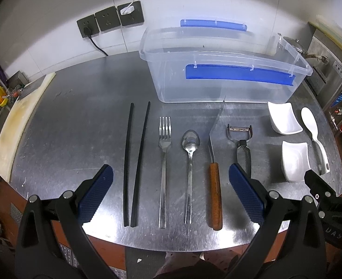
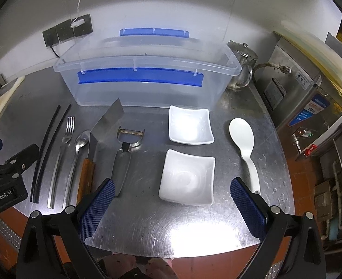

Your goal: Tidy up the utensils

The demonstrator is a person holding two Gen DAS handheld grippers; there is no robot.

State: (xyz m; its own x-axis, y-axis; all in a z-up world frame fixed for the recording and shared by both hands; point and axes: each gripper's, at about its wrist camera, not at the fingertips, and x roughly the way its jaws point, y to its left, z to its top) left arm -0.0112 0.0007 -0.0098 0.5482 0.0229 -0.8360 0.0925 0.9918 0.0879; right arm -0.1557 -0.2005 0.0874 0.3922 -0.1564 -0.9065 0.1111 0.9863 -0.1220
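I saw 2 black chopsticks point(image 1: 133, 165), a brown-handled knife point(image 1: 215, 200), 2 white dishes point(image 2: 189, 127), and blue-latched clear bin point(image 1: 226, 79).

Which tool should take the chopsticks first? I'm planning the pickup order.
Left. The left tool is open over the chopsticks, fork and spoon; the right tool is open over the dishes, farther right.

Commercial kitchen: steel worktop point(image 1: 78, 121), kettle point(image 2: 242, 69).
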